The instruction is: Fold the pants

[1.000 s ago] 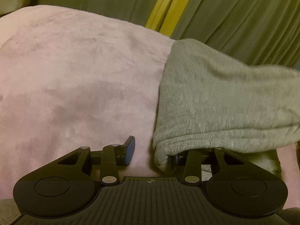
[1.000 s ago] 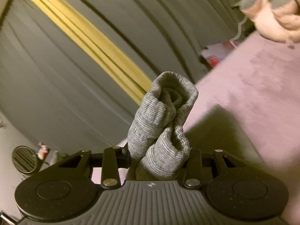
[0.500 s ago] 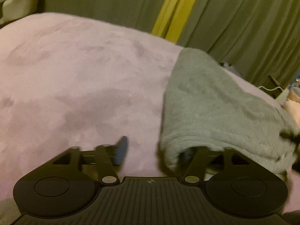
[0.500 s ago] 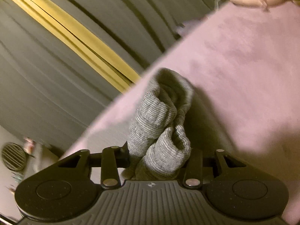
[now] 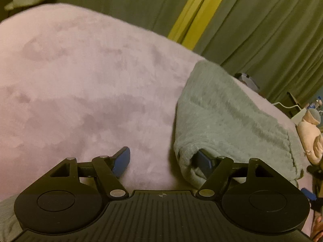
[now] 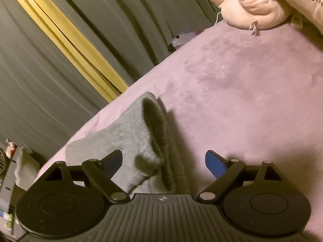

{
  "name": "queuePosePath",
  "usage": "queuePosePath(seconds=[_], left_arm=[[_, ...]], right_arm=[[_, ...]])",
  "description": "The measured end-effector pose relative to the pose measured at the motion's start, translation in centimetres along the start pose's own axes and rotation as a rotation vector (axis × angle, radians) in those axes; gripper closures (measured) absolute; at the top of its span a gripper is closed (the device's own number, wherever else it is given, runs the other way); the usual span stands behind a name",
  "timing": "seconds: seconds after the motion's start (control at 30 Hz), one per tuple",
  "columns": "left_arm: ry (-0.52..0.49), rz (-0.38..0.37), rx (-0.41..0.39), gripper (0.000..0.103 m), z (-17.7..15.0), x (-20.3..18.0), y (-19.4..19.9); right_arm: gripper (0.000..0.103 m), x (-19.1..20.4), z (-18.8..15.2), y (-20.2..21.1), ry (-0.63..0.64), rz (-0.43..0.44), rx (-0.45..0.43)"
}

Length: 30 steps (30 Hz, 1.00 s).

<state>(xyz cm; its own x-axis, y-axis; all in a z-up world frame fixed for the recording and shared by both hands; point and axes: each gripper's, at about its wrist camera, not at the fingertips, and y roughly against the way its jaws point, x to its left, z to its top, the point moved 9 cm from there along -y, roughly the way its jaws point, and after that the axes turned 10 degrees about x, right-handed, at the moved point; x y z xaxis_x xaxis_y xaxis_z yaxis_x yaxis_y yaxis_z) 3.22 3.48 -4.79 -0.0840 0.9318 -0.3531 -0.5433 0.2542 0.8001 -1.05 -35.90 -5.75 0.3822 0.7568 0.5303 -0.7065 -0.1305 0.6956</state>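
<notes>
Released by the right gripper [image 6: 163, 161], now spread wide, pants [image 6: 129, 133] lie flat; left gripper [image 5: 163, 161] gapes, holding nothing.

Right gripper [image 6: 163, 161] spread wide over the pink bed [image 6: 252, 92], blue pads facing inward. Between and under its fingers, grey pants [image 6: 125, 139], folded, lying flat with a dark raised crease along the right edge. Beyond, at the bed's far corner, a pink plush toy [image 6: 254, 10]. Behind, green curtains [image 6: 50, 80] parted by a yellow strip [image 6: 76, 46].
</notes>
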Motion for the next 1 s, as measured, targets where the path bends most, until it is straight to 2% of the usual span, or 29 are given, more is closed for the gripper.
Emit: queuePosePath(seconds=[0.07, 0.17, 0.23, 0.3, 0.43, 0.5, 0.53, 0.6, 0.67, 0.73, 0.8, 0.9, 1.0], left_arm=[[-0.007, 0.021, -0.043, 0.025, 0.4, -0.4, 1.4], [-0.029, 0.053, -0.156, 0.009, 1.6, -0.7, 3.8], [-0.079, 0.066, -0.187, 0.008, 2.3, -1.3, 4.1], [-0.124, 0.08, -0.165, 0.008, 2.7, -2.4, 3.0], [-0.193, 0.056, -0.057, 0.008, 1.8, -4.3, -1.5], [-0.24, 0.1, -0.006, 0.006, 1.2, -4.4, -4.4], [-0.25, 0.131, 0.016, 0.006, 0.9, -4.1, -5.5], [-0.191, 0.1, 0.03, 0.001, 0.6, -3.1, -6.3], [-0.084, 0.051, 0.04, 0.003, 1.0, -1.8, -5.9], [-0.035, 0.024, -0.005, 0.004, 1.6, -0.8, -5.0], [-0.022, 0.05, -0.011, 0.004, 1.9, 0.2, -4.8], [0.016, 0.035, 0.035, 0.003, 1.4, 0.7, -5.9], [-0.031, 0.063, 0.027, 0.002, 1.2, 0.2, -6.2]], right_arm=[[0.013, 0.2, -0.7, -0.2, 0.014, -0.018, 0.004], [0.013, 1.1, -0.3, -0.5, 0.052, -0.016, -0.006], [0.013, 1.7, 0.1, -0.4, 0.07, -0.004, -0.02], [0.013, 1.9, 0.1, -0.9, 0.081, -0.014, -0.026], [0.007, 1.7, -0.5, -2.7, 0.075, -0.054, 0.016], [0.004, 1.2, -0.7, -4.2, 0.086, -0.123, 0.069], [0.004, 1.1, -0.7, -4.5, 0.089, -0.127, 0.081], [0.004, 1.0, -0.8, -5.0, 0.083, -0.116, 0.094], [0.004, 1.1, -0.8, -5.1, 0.083, -0.107, 0.095], [0.004, 1.3, -0.7, -4.7, 0.086, -0.09, 0.077], [0.004, 1.3, -0.7, -4.5, 0.075, -0.054, 0.073], [0.004, 0.9, -0.8, -5.2, 0.028, -0.011, 0.1], [0.004, 0.8, -0.8, -6.3, -0.02, 0.058, 0.135]])
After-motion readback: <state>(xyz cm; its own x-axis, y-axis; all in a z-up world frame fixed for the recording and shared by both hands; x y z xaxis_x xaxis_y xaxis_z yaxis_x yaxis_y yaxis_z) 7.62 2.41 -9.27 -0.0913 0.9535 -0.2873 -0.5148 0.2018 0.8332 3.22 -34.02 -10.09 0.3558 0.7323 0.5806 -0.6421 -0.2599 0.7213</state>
